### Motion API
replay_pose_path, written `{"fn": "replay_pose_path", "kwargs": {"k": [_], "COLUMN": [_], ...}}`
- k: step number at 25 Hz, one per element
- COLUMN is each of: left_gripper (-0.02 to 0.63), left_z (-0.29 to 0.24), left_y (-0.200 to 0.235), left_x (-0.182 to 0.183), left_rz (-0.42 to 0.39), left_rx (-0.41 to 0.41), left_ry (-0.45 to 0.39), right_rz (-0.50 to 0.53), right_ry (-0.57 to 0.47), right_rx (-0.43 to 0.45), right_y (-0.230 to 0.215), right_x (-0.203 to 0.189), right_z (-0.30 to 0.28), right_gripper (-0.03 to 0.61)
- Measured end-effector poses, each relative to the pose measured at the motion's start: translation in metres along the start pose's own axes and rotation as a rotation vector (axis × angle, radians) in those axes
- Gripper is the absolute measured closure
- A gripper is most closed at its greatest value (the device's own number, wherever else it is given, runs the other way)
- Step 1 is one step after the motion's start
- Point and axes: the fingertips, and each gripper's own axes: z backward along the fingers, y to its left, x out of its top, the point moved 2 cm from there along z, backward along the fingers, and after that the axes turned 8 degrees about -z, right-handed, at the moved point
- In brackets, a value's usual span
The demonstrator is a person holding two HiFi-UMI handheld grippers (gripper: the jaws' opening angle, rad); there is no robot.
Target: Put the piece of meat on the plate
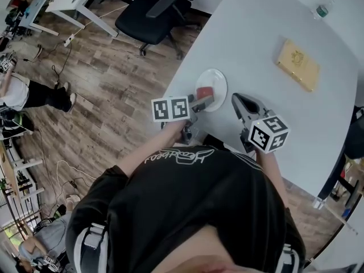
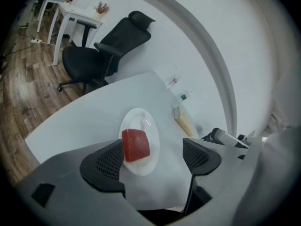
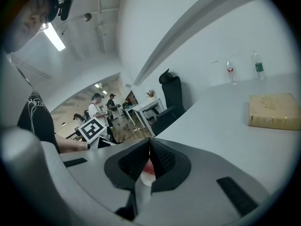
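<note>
Left gripper [image 2: 155,155] stands wide open on my screen, its jaws well apart with nothing clamped between them. Through the gap I see the piece of meat [image 2: 136,145] lying on the white plate [image 2: 141,120], close against the inner face of the left-hand jaw; whether it touches that jaw I cannot tell. In the head view the left gripper [image 1: 200,102] hangs over the plate [image 1: 218,79] at its near rim, with the meat [image 1: 204,91] just ahead of its tips. I read the right gripper [image 3: 149,149] as pressed together and empty, beside the plate over the grey table [image 1: 256,50]
</note>
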Motion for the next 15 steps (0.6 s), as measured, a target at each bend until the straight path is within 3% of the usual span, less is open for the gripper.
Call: {"fn": "replay_pose_path", "kwargs": {"k": [4,9,15], "left_gripper": [0.229,0.395,0.572], "left_z": [0.016,0.044,0.078], "left_y": [-0.006,-0.010,-0.033], "left_x": [-0.004,-0.009,-0.015], "left_rz": [-0.054,-0.075,-0.194], "left_rx": [-0.021,-0.035,-0.123], "left_ry": [0.004,-0.027,-0.069], "right_rz": [0.015,0.033,0.052], "right_ry": [-0.011,-0.028,-0.069], "right_rx": [0.000,-0.001,-0.018], "right_y": [0.017,0.042,0.074], "right_x": [-0.002,-0.010,-0.019], "right_z": [0.002,0.006,0.019], "right_gripper": [0.571,0.571,0.571]}}
